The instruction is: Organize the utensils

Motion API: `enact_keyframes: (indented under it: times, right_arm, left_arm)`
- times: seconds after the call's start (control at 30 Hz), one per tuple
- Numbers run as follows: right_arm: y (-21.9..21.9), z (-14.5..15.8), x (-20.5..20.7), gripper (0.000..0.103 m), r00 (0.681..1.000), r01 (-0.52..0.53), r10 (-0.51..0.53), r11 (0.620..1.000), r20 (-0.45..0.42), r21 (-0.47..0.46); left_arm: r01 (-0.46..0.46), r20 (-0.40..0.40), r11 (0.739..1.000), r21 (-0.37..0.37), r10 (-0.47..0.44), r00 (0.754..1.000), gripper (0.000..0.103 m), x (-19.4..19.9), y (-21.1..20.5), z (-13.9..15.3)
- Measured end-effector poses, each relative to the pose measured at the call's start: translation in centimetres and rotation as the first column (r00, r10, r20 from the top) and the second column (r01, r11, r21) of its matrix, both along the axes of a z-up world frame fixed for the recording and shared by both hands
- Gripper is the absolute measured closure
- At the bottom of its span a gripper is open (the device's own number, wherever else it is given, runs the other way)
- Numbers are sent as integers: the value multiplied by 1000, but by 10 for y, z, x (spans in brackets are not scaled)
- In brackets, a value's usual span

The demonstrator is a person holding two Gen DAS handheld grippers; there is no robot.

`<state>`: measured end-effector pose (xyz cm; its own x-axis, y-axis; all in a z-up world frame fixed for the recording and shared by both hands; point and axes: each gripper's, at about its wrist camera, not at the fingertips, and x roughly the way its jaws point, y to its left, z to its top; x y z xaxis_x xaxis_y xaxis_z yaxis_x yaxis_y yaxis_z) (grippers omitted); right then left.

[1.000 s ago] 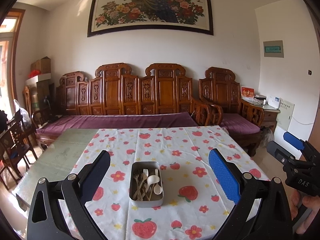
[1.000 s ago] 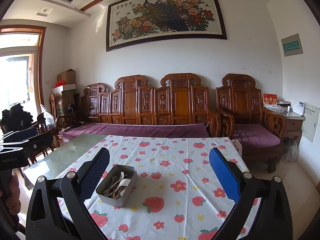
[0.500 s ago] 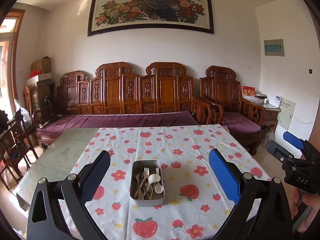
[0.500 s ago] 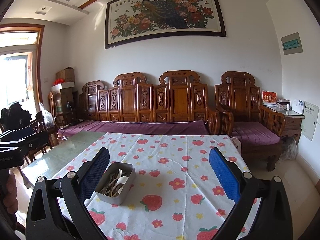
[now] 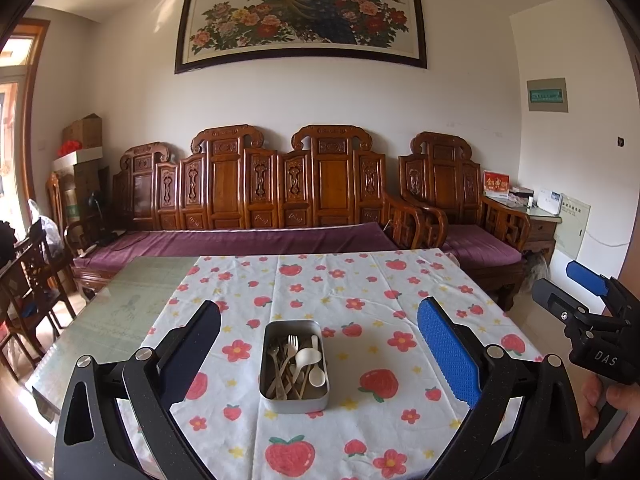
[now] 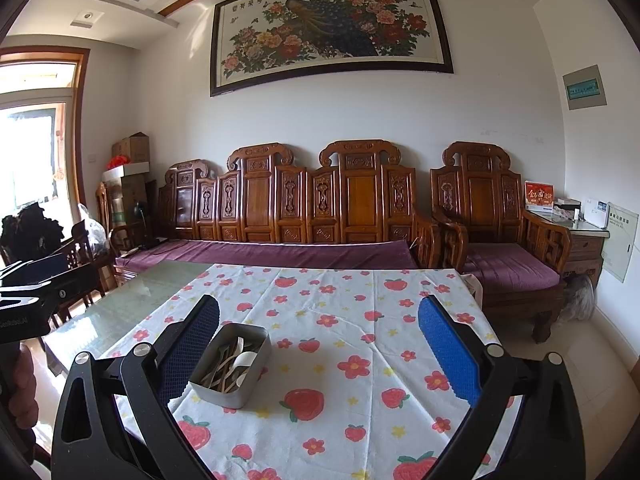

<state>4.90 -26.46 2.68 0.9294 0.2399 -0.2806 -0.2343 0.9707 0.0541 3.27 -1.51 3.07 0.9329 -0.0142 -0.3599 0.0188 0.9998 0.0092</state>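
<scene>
A rectangular metal tin (image 5: 295, 364) sits on the tabletop (image 5: 400, 280), on a white cloth (image 5: 360, 420) printed with strawberries and flowers. The cloth covers the right part of the tabletop; bare glass shows at 9 o'clock. Inside the tin lie metal forks (image 5: 291, 346) with tines toward 12 o'clock, at least one small metal spoon (image 5: 273, 351), and two white plastic spoons (image 5: 310, 357), all heaped together lengthwise.

In the left wrist view the left tool (image 5: 318, 354) hangs above the near edge of the tabletop, its fingers spread wide apart with nothing between them; the tin shows in the gap, slightly left of centre. The right tool (image 5: 576, 292) appears at 3 o'clock, off the tabletop's right edge, held by a hand (image 5: 612, 408).

In the right wrist view the right tool (image 6: 318, 354) is likewise spread wide and holds nothing. The tin (image 6: 230, 364) lies at 8 o'clock, just beside the left finger (image 6: 188, 352). The left tool (image 6: 36, 292) shows at 9 o'clock.

A carved wooden sofa (image 5: 260, 200) with purple cushions stands beyond the tabletop, under a framed peacock painting (image 5: 300, 16).
</scene>
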Motion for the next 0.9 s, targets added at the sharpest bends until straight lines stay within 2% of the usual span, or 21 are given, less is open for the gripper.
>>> enact_keyframes:
  times: [0.9]
  right_arm:
    - [0,-4,1,3,1000,0,0,1000,-8,0]
  left_arm:
    - [-6,-2,1000,4,6,1000,8,1,-1,-6]
